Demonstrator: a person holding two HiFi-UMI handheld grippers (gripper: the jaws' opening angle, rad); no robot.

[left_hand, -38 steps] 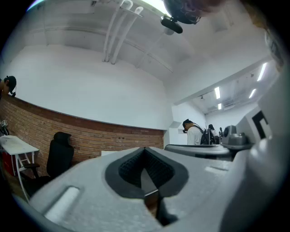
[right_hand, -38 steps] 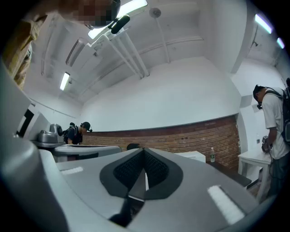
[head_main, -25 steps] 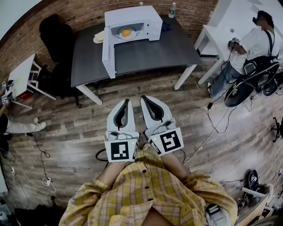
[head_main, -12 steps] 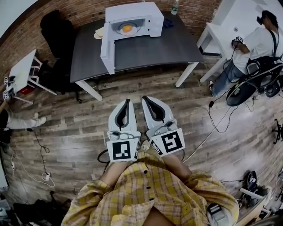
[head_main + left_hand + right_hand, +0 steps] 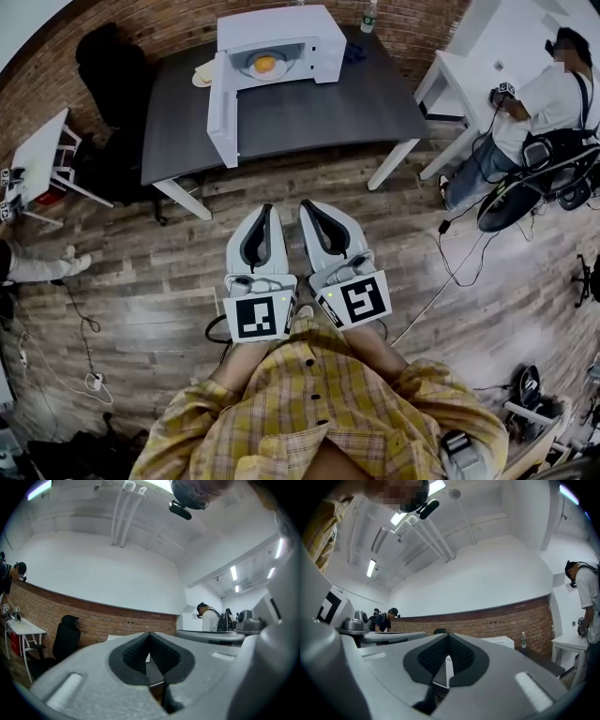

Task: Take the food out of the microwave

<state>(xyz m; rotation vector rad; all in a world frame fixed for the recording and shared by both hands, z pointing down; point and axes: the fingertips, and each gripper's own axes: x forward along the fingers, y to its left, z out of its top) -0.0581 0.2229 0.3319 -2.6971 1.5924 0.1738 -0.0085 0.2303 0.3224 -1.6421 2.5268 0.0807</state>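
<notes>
A white microwave [image 5: 281, 37] stands at the far side of a dark table [image 5: 319, 108], its door [image 5: 223, 111] swung open to the left. Inside lies a plate with an orange piece of food [image 5: 266, 65]. My left gripper [image 5: 265, 210] and right gripper [image 5: 307, 206] are held side by side over the wooden floor, well short of the table. Both are shut with nothing between the jaws. In the left gripper view the left gripper [image 5: 150, 634] points roughly level at the brick wall. The right gripper [image 5: 449, 635] does the same in the right gripper view.
A black office chair [image 5: 105, 66] stands left of the table and a small white table [image 5: 42, 150] further left. A person [image 5: 548, 89] stands at a white table [image 5: 464, 56] on the right. A bottle [image 5: 368, 15] and a yellow item [image 5: 201, 77] are on the dark table. Cables lie on the floor [image 5: 450, 262].
The table and microwave have slid slightly left in the head view as I move. Both grippers stay shut and side by side.
</notes>
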